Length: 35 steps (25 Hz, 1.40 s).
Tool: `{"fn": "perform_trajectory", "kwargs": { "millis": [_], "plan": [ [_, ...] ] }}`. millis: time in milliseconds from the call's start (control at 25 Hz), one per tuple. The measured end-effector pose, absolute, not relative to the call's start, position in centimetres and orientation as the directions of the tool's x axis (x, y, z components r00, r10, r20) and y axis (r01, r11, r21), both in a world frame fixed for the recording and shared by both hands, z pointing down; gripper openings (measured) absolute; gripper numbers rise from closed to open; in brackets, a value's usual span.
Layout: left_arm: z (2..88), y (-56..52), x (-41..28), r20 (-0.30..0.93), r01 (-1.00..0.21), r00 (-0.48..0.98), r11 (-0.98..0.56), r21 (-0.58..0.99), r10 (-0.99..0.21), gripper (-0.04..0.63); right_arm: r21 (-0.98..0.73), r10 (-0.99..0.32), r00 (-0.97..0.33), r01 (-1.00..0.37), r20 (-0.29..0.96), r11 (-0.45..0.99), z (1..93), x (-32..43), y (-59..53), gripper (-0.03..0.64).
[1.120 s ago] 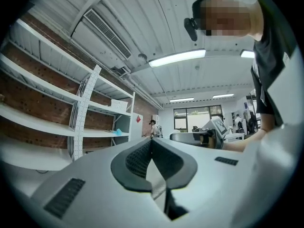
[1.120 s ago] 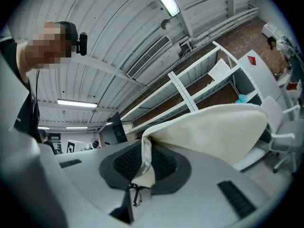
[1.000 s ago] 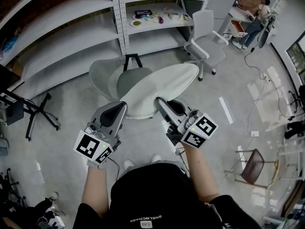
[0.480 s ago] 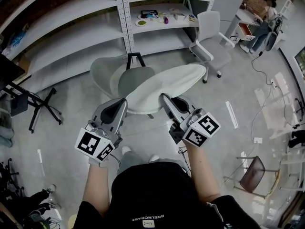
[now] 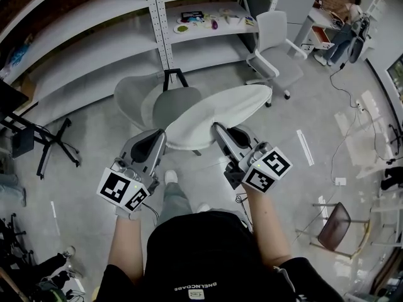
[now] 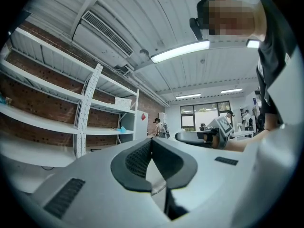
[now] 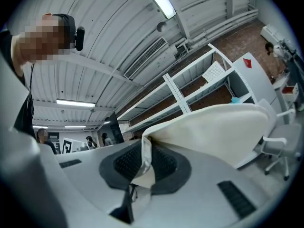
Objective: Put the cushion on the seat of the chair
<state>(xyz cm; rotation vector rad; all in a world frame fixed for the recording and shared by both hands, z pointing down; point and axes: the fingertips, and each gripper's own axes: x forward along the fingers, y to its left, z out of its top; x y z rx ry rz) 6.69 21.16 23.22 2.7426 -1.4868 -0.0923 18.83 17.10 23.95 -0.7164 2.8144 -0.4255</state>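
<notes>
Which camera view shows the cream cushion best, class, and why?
The head view: the whole cushion shows, held over the grey chair by the left tongs and right tongs. The right gripper view shows one pinched edge and part of its face; the left gripper view only a sliver between shut jaws.

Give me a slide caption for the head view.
Left gripper and right gripper pinch the cream cushion, grey chair just beyond.

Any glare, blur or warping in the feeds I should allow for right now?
Head view: sharp, evenly lit, fisheye bows the shelves. Left gripper view: ceiling light glares; close jaws soft. Right gripper view: cushion edge by the lens blurred, corners dark.
</notes>
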Motion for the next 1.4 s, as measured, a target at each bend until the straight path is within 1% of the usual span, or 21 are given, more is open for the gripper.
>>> {"fn": "perform_trajectory", "kwargs": {
  "millis": [520,1000,1400],
  "plan": [
    [25.3,15.9,2.3,-0.027,-0.814,0.571,-0.570,0.111,-0.821,0.009,-0.347,-0.517,-0.855,-0.470,-0.051,0.811,26.1,14.7,12.4,0.041],
    [26.4,5.7,-5.3,-0.007,-0.769,0.628,-0.622,0.148,-0.778,0.009,-0.355,-0.562,-0.827,-0.524,-0.003,0.774,26.9,6.8,2.6,0.043],
    [27.2,0.0,-12.4,-0.006,-0.738,0.659,-0.648,0.188,-0.752,0.009,-0.348,-0.587,-0.808,-0.563,0.042,0.750,27.4,-0.1,-3.2,0.041]
  ]
}}
